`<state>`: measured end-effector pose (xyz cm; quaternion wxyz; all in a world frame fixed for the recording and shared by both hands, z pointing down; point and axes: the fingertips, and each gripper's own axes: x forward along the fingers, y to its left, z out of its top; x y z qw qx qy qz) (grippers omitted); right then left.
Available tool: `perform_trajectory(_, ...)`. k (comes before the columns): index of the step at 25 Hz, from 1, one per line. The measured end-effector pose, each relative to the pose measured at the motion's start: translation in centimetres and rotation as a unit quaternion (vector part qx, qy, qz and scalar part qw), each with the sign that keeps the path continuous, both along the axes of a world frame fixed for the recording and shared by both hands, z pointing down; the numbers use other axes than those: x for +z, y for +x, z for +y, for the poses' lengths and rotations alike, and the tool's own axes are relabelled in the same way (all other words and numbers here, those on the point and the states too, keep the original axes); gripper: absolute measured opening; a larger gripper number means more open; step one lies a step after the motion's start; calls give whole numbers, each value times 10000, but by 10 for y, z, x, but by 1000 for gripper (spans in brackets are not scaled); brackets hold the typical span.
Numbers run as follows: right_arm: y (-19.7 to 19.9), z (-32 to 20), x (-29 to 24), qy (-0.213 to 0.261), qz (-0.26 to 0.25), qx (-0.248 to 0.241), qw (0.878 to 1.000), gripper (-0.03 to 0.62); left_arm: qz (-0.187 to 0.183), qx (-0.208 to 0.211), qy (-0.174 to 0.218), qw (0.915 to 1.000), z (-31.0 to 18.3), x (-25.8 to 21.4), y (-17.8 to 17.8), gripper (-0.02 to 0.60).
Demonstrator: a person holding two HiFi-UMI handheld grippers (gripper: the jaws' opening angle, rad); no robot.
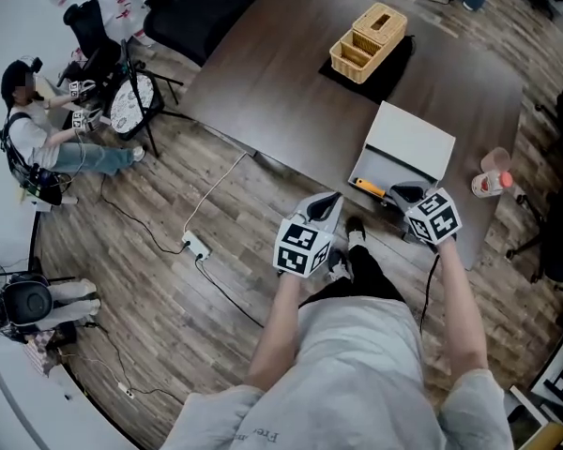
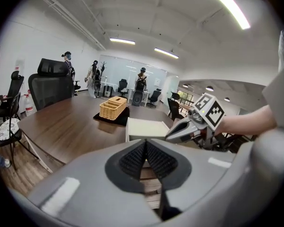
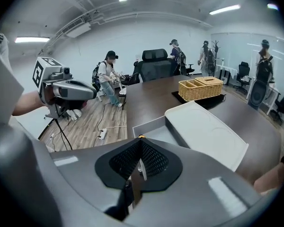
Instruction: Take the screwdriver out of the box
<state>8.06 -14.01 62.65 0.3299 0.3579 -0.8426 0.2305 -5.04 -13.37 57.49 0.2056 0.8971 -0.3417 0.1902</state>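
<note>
The screwdriver [image 1: 367, 187] lies inside the open white box [image 1: 411, 142] at the tabletop's [image 1: 291, 82] near edge, its orange handle along the box's near wall, while the right gripper [image 1: 401, 195], jaws clenched and empty, tips down beside it and the left gripper [image 1: 334, 200], also clenched on nothing, hangs just off that edge.

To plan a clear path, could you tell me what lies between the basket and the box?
Only the edge of the mat under the basket, then bare table up to the box; the head view shows it.
</note>
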Motion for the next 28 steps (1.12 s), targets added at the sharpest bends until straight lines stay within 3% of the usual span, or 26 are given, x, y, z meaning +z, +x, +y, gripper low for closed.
perform_trajectory(11,-15,-27,60,-819,571,-1133,9885,2,-152,67,-245,9996,-39,27,32,52)
perform_trajectory(19,-27,-21,94,-1486,869,-1810,9683,7,-258,-82,-339,9991,-69,38,27,53)
perform_trajectory(21,-29,-17,101,-1677,920,-1967,9616,37,-274,-100,-332,9990,-75,39,27,52)
perform_trajectory(28,-23,-10,119,-2043,1238,-2274,9440,48,-294,-165,-361,9988,-88,42,24,52)
